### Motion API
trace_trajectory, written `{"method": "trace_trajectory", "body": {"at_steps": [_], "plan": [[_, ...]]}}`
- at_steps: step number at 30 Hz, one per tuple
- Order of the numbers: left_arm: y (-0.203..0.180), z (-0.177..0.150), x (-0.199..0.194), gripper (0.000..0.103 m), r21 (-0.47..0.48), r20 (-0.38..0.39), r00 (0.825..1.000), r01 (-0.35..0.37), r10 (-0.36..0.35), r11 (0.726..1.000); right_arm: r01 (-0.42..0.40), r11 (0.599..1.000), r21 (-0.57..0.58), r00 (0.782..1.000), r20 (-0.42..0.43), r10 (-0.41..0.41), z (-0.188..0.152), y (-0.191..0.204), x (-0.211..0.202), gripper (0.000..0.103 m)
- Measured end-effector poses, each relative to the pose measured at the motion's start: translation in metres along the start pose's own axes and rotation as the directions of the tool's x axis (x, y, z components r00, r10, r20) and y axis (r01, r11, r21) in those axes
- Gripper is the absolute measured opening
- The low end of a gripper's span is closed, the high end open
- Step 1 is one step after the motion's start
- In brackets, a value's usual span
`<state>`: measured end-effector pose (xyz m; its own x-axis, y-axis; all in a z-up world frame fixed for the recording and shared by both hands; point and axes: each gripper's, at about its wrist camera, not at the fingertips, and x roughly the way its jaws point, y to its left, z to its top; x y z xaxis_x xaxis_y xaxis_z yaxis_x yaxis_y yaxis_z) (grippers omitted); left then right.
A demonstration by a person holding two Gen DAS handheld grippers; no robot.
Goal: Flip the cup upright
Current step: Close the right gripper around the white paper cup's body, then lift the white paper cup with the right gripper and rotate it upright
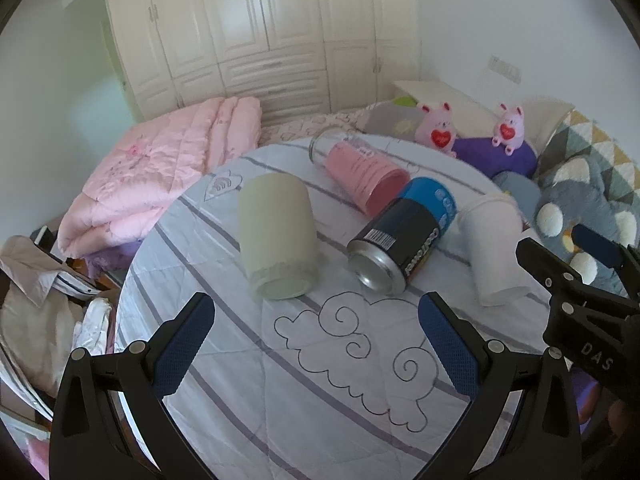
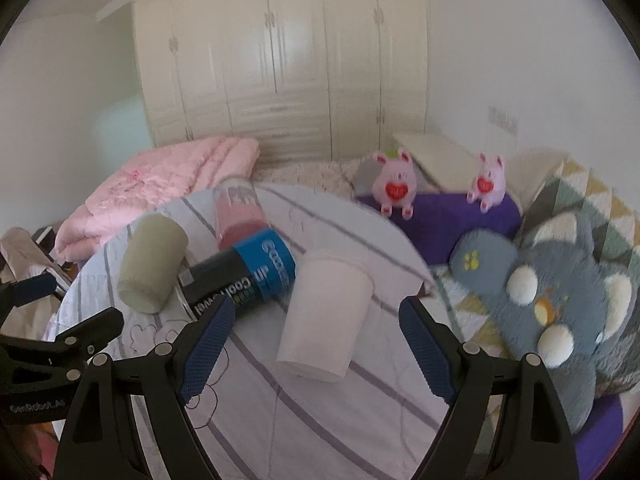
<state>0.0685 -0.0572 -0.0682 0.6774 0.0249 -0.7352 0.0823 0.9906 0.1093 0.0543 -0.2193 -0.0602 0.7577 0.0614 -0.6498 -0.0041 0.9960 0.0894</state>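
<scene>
Grippers both spread wide, holding nothing — left gripper [image 1: 316, 340] low before the beige cup [image 1: 278, 236], right gripper [image 2: 316, 344] facing the white paper cup [image 2: 326, 316]. White paper cup lies on its side on the striped round cloth [image 1: 248, 380], just beside a dark can [image 1: 402, 236]; a pink bottle [image 1: 360, 172] lies behind.
</scene>
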Motion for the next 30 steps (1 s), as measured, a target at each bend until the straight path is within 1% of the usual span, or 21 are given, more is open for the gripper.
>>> {"method": "trace_trajectory", "body": {"at_steps": [5, 9, 12, 15, 19, 20, 21, 23, 26, 30], "plan": [[0.001, 0.002, 0.018, 0.103, 0.0, -0.041, 0.999, -0.017, 0.017, 1.0, -0.023, 0.997, 0.072, 0.995, -0.096, 0.03, -0.004, -0.011, 0.027, 0.085], [0.004, 0.003, 0.031, 0.103, -0.004, -0.074, 0.997, -0.022, 0.022, 1.0, -0.036, 0.99, 0.136, 0.982, -0.177, 0.059, -0.007, -0.022, 0.049, 0.085], [0.005, 0.002, 0.037, 0.103, -0.003, -0.083, 0.996, -0.024, 0.024, 1.0, -0.048, 0.982, 0.185, 0.972, -0.217, 0.088, -0.01, -0.028, 0.063, 0.085], [0.006, 0.001, 0.042, 0.103, -0.001, -0.093, 0.995, -0.022, 0.022, 1.0, -0.048, 0.976, 0.211, 0.964, -0.246, 0.101, -0.012, -0.029, 0.074, 0.085], [0.008, 0.001, 0.045, 0.103, 0.002, -0.099, 0.995, -0.016, 0.016, 1.0, -0.068, 0.97, 0.236, 0.956, -0.263, 0.131, -0.012, -0.028, 0.083, 0.085], [0.008, 0.001, 0.045, 0.103, 0.003, -0.1, 0.995, -0.015, 0.015, 1.0, -0.069, 0.97, 0.232, 0.955, -0.264, 0.131, -0.011, -0.027, 0.084, 0.076], [0.009, 0.001, 0.044, 0.103, 0.005, -0.101, 0.995, -0.014, 0.014, 1.0, -0.064, 0.973, 0.223, 0.955, -0.269, 0.124, -0.011, -0.026, 0.085, 0.062], [0.009, 0.001, 0.044, 0.103, 0.004, -0.101, 0.995, -0.013, 0.013, 1.0, -0.068, 0.973, 0.22, 0.952, -0.279, 0.129, -0.01, -0.026, 0.088, 0.062], [0.011, 0.0, 0.041, 0.103, -0.003, -0.094, 0.996, -0.012, 0.011, 1.0, -0.069, 0.976, 0.208, 0.952, -0.279, 0.127, -0.009, -0.028, 0.087, 0.062], [0.019, -0.003, 0.032, 0.103, -0.024, -0.085, 0.996, 0.001, -0.003, 1.0, -0.071, 0.978, 0.196, 0.96, -0.252, 0.12, -0.007, -0.026, 0.076, 0.062]]}}
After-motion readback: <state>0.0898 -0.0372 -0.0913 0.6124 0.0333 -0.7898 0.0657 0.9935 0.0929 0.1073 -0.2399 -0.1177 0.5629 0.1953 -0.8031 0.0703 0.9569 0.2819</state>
